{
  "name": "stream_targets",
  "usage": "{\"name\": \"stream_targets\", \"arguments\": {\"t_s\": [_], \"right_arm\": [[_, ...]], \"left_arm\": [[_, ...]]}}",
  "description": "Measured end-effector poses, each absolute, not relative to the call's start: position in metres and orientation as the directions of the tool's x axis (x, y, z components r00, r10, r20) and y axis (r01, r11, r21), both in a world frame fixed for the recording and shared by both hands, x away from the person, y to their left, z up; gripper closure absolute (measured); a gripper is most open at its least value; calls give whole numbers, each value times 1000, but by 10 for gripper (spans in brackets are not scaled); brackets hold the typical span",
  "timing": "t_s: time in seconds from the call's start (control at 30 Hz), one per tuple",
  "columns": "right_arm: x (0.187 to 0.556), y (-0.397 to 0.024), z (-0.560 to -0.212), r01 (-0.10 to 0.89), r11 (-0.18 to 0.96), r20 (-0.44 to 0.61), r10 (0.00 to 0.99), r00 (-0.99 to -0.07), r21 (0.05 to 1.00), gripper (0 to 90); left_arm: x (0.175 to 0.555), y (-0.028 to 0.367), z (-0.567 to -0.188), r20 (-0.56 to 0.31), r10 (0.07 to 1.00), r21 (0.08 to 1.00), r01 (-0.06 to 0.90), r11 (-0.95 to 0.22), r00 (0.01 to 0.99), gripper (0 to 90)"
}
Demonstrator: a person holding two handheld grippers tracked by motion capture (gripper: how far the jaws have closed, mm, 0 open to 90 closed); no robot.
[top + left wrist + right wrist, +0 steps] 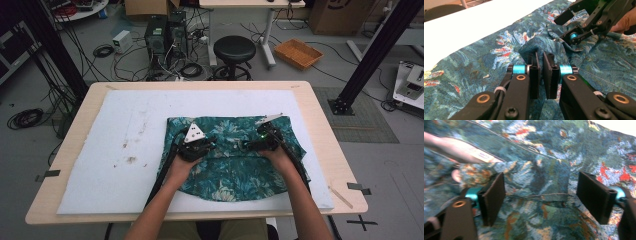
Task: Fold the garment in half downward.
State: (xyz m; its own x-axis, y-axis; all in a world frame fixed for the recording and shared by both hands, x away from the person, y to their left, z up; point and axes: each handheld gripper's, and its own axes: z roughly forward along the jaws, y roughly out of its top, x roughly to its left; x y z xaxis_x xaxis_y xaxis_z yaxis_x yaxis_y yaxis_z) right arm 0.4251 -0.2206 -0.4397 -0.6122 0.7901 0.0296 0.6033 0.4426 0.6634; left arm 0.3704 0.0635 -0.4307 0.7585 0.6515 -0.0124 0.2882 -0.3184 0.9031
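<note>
Cloth (pixel 486 62) bunches up between the nearly shut left claw (pixel 541 75); right claw (pixel 540 197) gapes wide over a fold.

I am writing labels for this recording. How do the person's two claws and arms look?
Both claws, left claw and right claw, are black, with flat black jaw plates, turquoise rollers, brass-coloured pivot rings and white zip ties. Each carries a grey three-cornered plate on top and trails a black cable. A green light glows on the right one. The forearms are bare, no sleeves.
</note>
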Motion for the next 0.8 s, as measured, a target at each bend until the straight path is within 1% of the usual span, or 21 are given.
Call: {"name": "stream_targets", "arguments": {"t_s": [0.07,0.1,0.2,0.23,0.33,0.4,0.43,0.47,0.5,0.57,0.6,0.63,0.7,0.73,0.77,0.8], "right_arm": [[423,-226,-432,590,418,59,781,-622,691,262],[423,-235,-423,576,349,91,796,-599,740,262],[425,-241,-418,578,329,97,807,-583,747,261],[428,-240,-421,596,344,99,805,-585,726,260],[430,-235,-426,604,368,100,793,-600,707,260],[432,-227,-433,599,418,67,781,-621,683,261],[432,-220,-438,600,459,38,773,-633,655,293],[432,-220,-438,600,459,38,773,-633,655,293],[431,-218,-440,597,473,26,769,-639,648,329],[428,-217,-439,572,490,6,756,-655,658,438],[424,-215,-436,542,522,-46,747,-664,658,591],[424,-215,-436,542,522,-46,747,-664,658,591],[415,-217,-432,492,547,-108,736,-668,677,792],[415,-217,-432,492,547,-108,736,-668,677,792],[408,-221,-429,454,525,-110,733,-671,720,832],[408,-221,-429,454,525,-110,733,-671,720,832]], "left_arm": [[370,64,-430,-14,653,906,286,-313,757,842],[370,64,-430,-14,650,906,285,-314,760,842],[368,64,-430,-11,649,907,280,-313,761,842],[368,64,-430,-8,648,909,277,-313,761,842],[367,64,-430,-14,648,909,280,-310,762,842],[367,64,-430,-10,649,908,279,-313,761,842],[367,65,-430,-12,648,907,281,-313,761,842],[367,65,-430,-12,648,907,281,-314,761,842],[367,65,-431,-13,648,906,283,-314,761,842],[366,64,-432,-13,648,905,284,-316,762,842],[367,65,-432,-14,645,905,284,-317,764,842],[366,65,-432,-20,648,905,289,-312,761,842],[366,66,-433,-22,646,902,293,-316,763,842],[365,67,-433,-26,645,903,295,-313,764,842],[365,68,-434,-27,643,904,294,-312,765,841],[364,69,-434,-37,641,904,299,-305,767,841]]}}
